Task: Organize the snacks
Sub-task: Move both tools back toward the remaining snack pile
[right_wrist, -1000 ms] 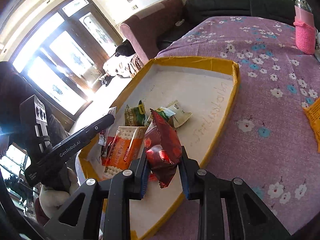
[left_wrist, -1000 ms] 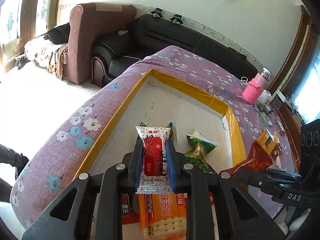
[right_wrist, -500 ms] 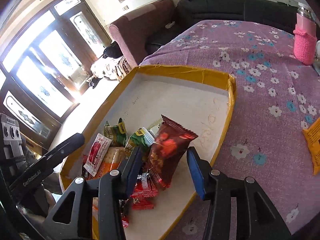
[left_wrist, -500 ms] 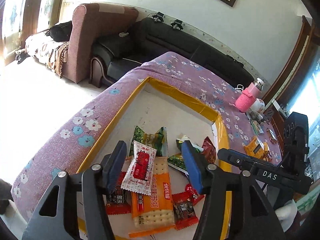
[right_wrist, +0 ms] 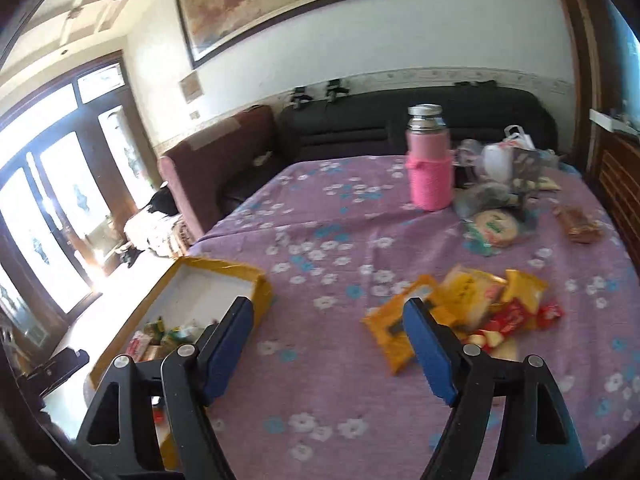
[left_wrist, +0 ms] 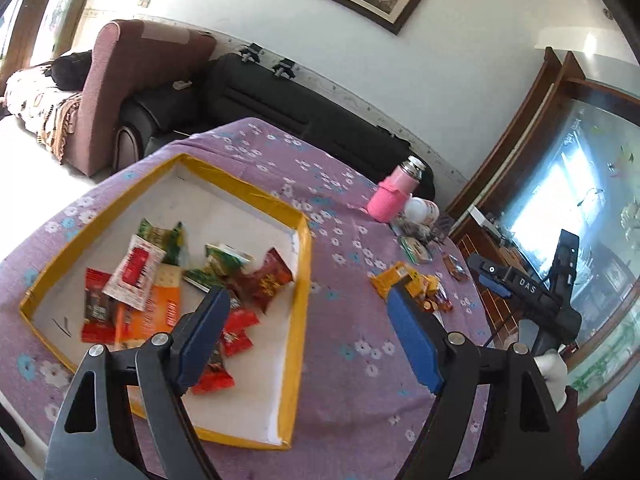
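Left gripper (left_wrist: 308, 334) opening wide, nothing between its jaws, above yellow-rimmed tray (left_wrist: 302, 256) holding snack packets (left_wrist: 160, 280), right gripper (right_wrist: 330, 350) opening, empty, over bench (right_wrist: 320, 240), near loose yellow snacks (right_wrist: 472, 304)

The desk (right_wrist: 320, 384) wears a matt woven cloth, purple with printed flowers. The tray (left_wrist: 298, 300) looks like white card, its rim bound in glossy yellow tape. The snacks (left_wrist: 160, 280) in it have shiny plastic-film wrappers, as do the yellow packs (right_wrist: 460, 296) at 3 o'clock of the tray. The flask (right_wrist: 429, 160) has a brushed-metal cap and a fuzzy pink knit sleeve. Each tool, left (left_wrist: 308, 336) and right (right_wrist: 330, 342), is matt black plastic with smooth blue pads (left_wrist: 412, 340) and 2 bright metal rivets per side.
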Demonstrator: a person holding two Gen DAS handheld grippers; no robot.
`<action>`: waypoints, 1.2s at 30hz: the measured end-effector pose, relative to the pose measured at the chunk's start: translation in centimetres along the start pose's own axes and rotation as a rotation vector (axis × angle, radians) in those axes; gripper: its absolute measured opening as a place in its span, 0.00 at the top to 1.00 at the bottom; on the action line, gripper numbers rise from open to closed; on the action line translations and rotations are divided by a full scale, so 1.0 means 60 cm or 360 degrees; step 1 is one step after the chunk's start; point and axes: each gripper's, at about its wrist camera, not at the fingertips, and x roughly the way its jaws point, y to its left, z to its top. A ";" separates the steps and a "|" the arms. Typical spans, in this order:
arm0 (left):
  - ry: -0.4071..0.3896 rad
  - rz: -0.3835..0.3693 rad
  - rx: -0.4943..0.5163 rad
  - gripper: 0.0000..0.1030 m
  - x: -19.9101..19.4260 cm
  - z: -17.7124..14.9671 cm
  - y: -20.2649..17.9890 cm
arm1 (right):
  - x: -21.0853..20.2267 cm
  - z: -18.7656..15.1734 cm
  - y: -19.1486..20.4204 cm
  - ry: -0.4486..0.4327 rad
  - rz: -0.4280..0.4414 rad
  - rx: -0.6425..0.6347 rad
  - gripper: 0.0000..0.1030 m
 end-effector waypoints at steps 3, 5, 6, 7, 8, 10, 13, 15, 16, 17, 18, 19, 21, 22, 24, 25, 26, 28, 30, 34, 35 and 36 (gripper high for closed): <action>0.0066 0.0007 0.0088 0.21 0.030 -0.024 -0.040 | 0.003 -0.005 -0.088 0.0079 -0.0048 0.0181 0.26; 0.0123 0.0026 0.0145 0.21 0.050 -0.039 -0.062 | 0.013 -0.017 -0.122 0.0124 -0.0056 0.0236 0.32; 0.0154 0.0026 0.0163 0.21 0.061 -0.046 -0.069 | 0.021 -0.022 -0.136 0.0140 -0.0061 0.0258 0.33; 0.0181 0.0024 0.0178 0.21 0.066 -0.052 -0.075 | 0.029 -0.030 -0.146 0.0149 -0.0063 0.0276 0.33; 0.0201 0.0026 0.0188 0.21 0.071 -0.056 -0.078 | 0.041 -0.034 -0.152 0.0166 -0.0065 0.0291 0.33; 0.0228 0.0038 0.0185 0.21 0.081 -0.061 -0.081 | 0.077 -0.033 -0.147 0.0218 -0.0053 0.0295 0.37; 0.0249 0.0034 0.0175 0.21 0.088 -0.064 -0.081 | 0.141 -0.014 -0.120 0.0273 -0.0055 0.0259 0.37; 0.0250 0.0036 0.0181 0.21 0.089 -0.064 -0.083 | 0.180 0.002 -0.099 0.0286 -0.0082 0.0204 0.37; 0.0252 0.0037 0.0189 0.21 0.089 -0.065 -0.083 | 0.203 0.010 -0.088 0.0305 -0.0114 0.0160 0.37; 0.0252 0.0042 0.0198 0.21 0.089 -0.065 -0.084 | 0.226 0.017 -0.078 0.0328 -0.0154 0.0116 0.37; 0.0251 0.0045 0.0207 0.21 0.090 -0.065 -0.083 | 0.246 0.021 -0.070 0.0346 -0.0177 0.0078 0.37; 0.0252 0.0047 0.0215 0.21 0.091 -0.065 -0.081 | 0.268 0.023 -0.062 0.0375 -0.0199 0.0036 0.40; 0.0254 0.0057 0.0223 0.21 0.094 -0.064 -0.077 | 0.308 0.021 -0.049 0.0476 -0.0230 -0.0054 0.50; 0.0255 0.0056 0.0220 0.21 0.095 -0.063 -0.075 | 0.317 0.017 -0.035 0.0489 -0.0243 -0.0134 0.50; 0.0255 0.0050 0.0211 0.21 0.097 -0.062 -0.070 | 0.324 0.004 -0.010 0.0567 -0.0180 -0.0247 0.56; 0.0258 0.0051 0.0204 0.21 0.098 -0.062 -0.068 | 0.325 -0.006 0.001 0.0617 -0.0121 -0.0284 0.66; 0.0267 0.0048 0.0199 0.21 0.101 -0.062 -0.068 | 0.322 -0.021 0.016 0.0662 -0.0089 -0.0343 0.70; 0.0286 0.0038 0.0197 0.21 0.105 -0.065 -0.067 | 0.309 -0.050 0.040 0.0721 -0.0064 -0.0435 0.68; 0.0296 0.0037 0.0205 0.21 0.107 -0.067 -0.069 | 0.284 -0.075 0.051 0.0779 0.0045 -0.0432 0.68; 0.0306 0.0023 0.0233 0.21 0.103 -0.070 -0.080 | 0.182 -0.065 0.021 0.0637 0.0284 -0.0238 0.69; 0.0305 0.0021 0.0240 0.21 0.102 -0.071 -0.083 | 0.147 -0.051 -0.007 0.0534 0.0302 -0.0134 0.66; 0.0308 0.0017 0.0243 0.21 0.103 -0.071 -0.087 | 0.119 -0.039 -0.036 0.0445 0.0279 -0.0042 0.60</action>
